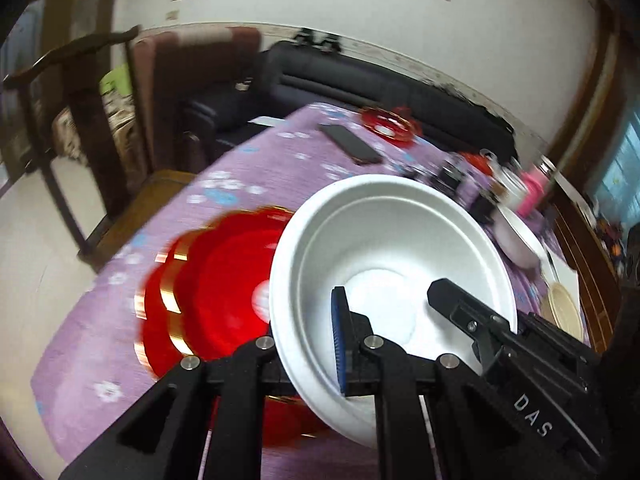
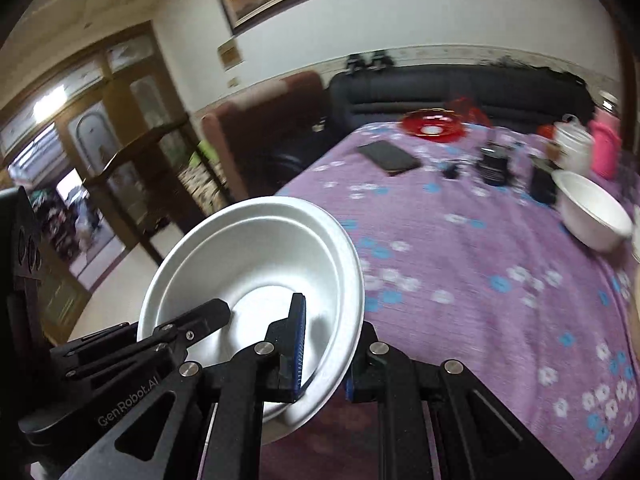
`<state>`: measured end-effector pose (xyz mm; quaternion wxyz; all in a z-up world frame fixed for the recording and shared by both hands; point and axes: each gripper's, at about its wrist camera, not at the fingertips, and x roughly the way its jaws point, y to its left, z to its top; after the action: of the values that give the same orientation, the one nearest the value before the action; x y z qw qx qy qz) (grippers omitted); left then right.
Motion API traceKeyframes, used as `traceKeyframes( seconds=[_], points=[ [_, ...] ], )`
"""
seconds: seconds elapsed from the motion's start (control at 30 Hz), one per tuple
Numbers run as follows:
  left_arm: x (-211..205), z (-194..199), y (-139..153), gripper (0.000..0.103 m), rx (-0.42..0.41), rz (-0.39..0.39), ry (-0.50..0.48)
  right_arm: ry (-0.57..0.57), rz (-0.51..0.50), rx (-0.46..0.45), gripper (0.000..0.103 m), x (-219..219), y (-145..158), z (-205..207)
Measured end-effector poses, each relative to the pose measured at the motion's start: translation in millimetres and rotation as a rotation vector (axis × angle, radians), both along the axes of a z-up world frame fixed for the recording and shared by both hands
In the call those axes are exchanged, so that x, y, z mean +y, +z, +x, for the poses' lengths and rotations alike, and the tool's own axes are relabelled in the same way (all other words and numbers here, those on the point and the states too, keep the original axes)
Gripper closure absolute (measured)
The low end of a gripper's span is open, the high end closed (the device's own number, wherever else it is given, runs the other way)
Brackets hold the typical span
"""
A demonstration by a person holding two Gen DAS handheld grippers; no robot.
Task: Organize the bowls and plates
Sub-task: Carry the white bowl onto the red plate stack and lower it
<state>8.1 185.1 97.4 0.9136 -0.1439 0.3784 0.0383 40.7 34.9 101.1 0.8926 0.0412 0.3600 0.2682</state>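
Observation:
Both grippers pinch the same white bowl (image 1: 384, 252) by its rim and hold it above the table. My left gripper (image 1: 312, 348) is shut on its left rim, one finger inside, one outside. My right gripper (image 2: 324, 360) is shut on the bowl's right rim (image 2: 256, 256). In each view the other gripper reaches into the bowl from the side. Under the bowl in the left wrist view lies a stack of red plates with gold edges (image 1: 208, 292). A second white bowl (image 2: 592, 208) stands at the right of the table, and a red plate (image 2: 432, 124) lies at the far end.
The table wears a purple flowered cloth (image 2: 480, 272). On it lie a dark phone (image 2: 390, 156), small black items (image 2: 494, 164), a white jar (image 2: 574, 144) and a pink bottle (image 2: 606, 148). A beige plate (image 1: 564, 308) sits at the right edge. A dark sofa (image 2: 460, 88) and wooden chairs (image 1: 80, 120) stand beyond.

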Motion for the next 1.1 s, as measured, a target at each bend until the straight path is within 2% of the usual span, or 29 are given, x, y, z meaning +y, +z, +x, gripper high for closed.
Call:
traceKeyframes(
  seconds=[0.17, 0.4, 0.47, 0.6, 0.67, 0.77, 0.8, 0.87, 0.93, 1.1],
  points=[
    [37, 9, -10, 0.092, 0.041, -0.018, 0.059, 0.035, -0.016, 0.074, 0.086, 38, -10, 20],
    [62, 28, -24, 0.09, 0.097, -0.036, 0.088, 0.03, -0.069, 0.138, 0.086, 55, -29, 41],
    [66, 27, -23, 0.079, 0.091, -0.043, 0.096, 0.016, -0.084, 0.15, 0.086, 56, -34, 45],
    [71, 20, -17, 0.069, 0.062, -0.059, 0.108, 0.007, -0.108, 0.166, 0.087, 59, -42, 52],
    [74, 15, -13, 0.054, 0.049, -0.065, 0.126, 0.002, -0.121, 0.152, 0.087, 59, -42, 51],
    [78, 6, -6, 0.052, 0.017, -0.09, 0.135, -0.029, -0.156, 0.091, 0.086, 59, -36, 46],
    [79, 2, -3, 0.052, 0.005, -0.101, 0.137, -0.032, -0.163, 0.074, 0.083, 59, -33, 44],
    [80, -3, 2, 0.052, -0.014, -0.113, 0.137, -0.036, -0.157, 0.036, 0.07, 58, -26, 41],
    [79, -9, 8, 0.05, -0.036, -0.114, 0.136, -0.061, -0.143, -0.012, 0.05, 53, -18, 36],
    [72, -26, 25, 0.045, -0.092, -0.086, 0.137, -0.102, -0.108, -0.1, 0.047, 37, 4, 20]
  ],
)
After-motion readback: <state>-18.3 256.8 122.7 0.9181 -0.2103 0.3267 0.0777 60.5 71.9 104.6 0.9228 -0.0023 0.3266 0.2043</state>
